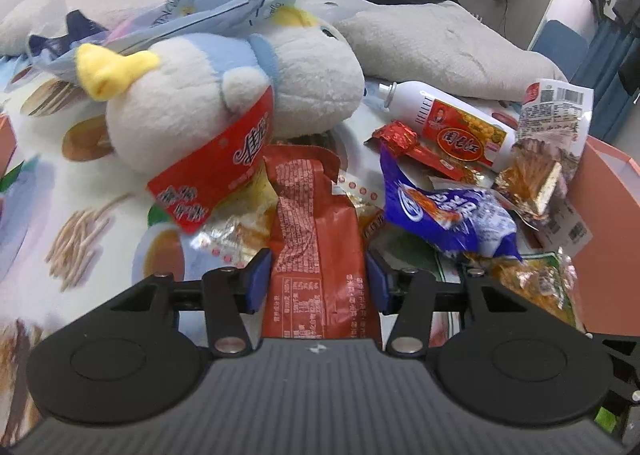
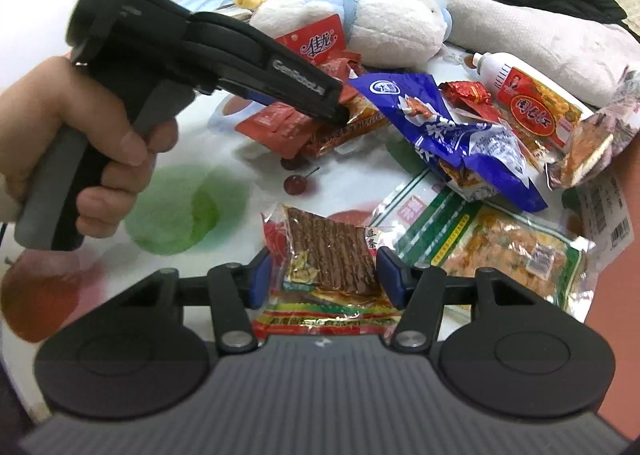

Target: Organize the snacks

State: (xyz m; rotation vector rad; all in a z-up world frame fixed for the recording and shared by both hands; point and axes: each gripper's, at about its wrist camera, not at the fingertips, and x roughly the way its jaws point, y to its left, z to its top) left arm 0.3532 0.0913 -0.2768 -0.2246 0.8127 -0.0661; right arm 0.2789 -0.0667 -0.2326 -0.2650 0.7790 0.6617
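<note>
My left gripper is shut on an orange-red snack packet that lies in the pile on the printed bedsheet; both blue pads press its sides. In the right wrist view the left gripper, held by a hand, reaches into the pile from the left. My right gripper is shut on a clear packet of brown strips with a red-and-yellow bottom edge. A blue crinkled packet lies between the two held packets.
A white-and-blue plush toy leans over a red packet behind the pile. A white bottle with a red label, a green-edged packet and several small packets lie to the right. An orange box borders the right side.
</note>
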